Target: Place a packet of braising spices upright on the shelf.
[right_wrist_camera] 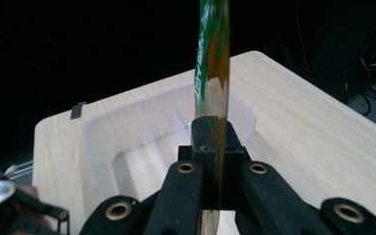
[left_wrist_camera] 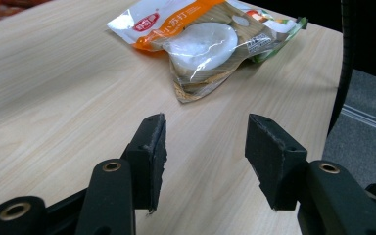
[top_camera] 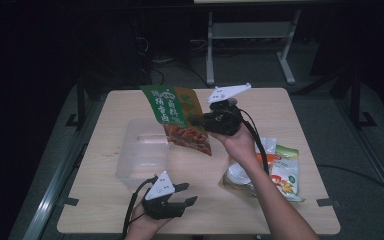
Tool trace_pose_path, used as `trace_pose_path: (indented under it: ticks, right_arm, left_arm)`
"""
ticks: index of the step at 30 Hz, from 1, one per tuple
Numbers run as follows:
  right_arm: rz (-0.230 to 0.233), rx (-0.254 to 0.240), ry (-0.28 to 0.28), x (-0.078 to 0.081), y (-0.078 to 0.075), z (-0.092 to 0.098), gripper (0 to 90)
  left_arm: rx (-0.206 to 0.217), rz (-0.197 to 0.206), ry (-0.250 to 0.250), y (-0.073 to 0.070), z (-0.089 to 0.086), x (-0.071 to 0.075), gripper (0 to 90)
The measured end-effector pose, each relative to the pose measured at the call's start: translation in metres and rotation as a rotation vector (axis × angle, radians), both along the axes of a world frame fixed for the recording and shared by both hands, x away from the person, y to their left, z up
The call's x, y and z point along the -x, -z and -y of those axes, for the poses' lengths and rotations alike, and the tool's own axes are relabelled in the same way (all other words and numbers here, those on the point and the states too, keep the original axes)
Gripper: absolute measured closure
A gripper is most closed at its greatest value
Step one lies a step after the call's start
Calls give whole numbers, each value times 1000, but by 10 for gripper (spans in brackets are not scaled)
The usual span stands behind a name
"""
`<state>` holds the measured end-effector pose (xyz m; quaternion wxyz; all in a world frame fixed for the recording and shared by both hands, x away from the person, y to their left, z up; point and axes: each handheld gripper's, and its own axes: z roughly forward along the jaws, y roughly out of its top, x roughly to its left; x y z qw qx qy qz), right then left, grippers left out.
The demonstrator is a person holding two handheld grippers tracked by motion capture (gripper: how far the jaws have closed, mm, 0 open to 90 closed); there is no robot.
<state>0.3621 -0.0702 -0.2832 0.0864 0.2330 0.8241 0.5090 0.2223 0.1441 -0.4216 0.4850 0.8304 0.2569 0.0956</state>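
A green and orange snack bag hangs in the air over the table's middle, pinched at its edge by my right gripper. Along that gripper's own jaws the bag stands edge-on above the clear plastic bin. The bin sits just left of and below the bag. My left gripper rests near the table's front edge with its jaws apart and nothing between them. It points at a pile of snack packets further along the table.
The pile of packets lies at the right of the wooden table, partly under the right forearm. A metal frame stands on the floor behind the table. Dark floor surrounds the table on all sides.
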Motion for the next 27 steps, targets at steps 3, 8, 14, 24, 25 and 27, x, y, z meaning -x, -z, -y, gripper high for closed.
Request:
trace_pose_path:
  ticks: [3,8,14,24,25,27]
  right_arm:
    - [3,5,-8,-11,-3,-14,898]
    - [9,9,-21,-21,-4,-28,898]
    - [17,8,-39,-34,-3,-51,898]
    - [24,-12,-49,-57,9,-86,898]
    - [20,-13,-50,-60,11,-89,898]
    - [15,-19,-51,-63,14,-95,898]
  left_arm:
    - [-9,9,1,0,-1,-1,479]
    - [-9,10,-1,0,-1,-1,469]
    - [-12,21,1,0,-2,-1,461]
    - [-17,21,2,0,-3,-1,449]
    - [-13,20,0,0,-4,-1,449]
    - [-3,18,-4,0,-4,-1,445]
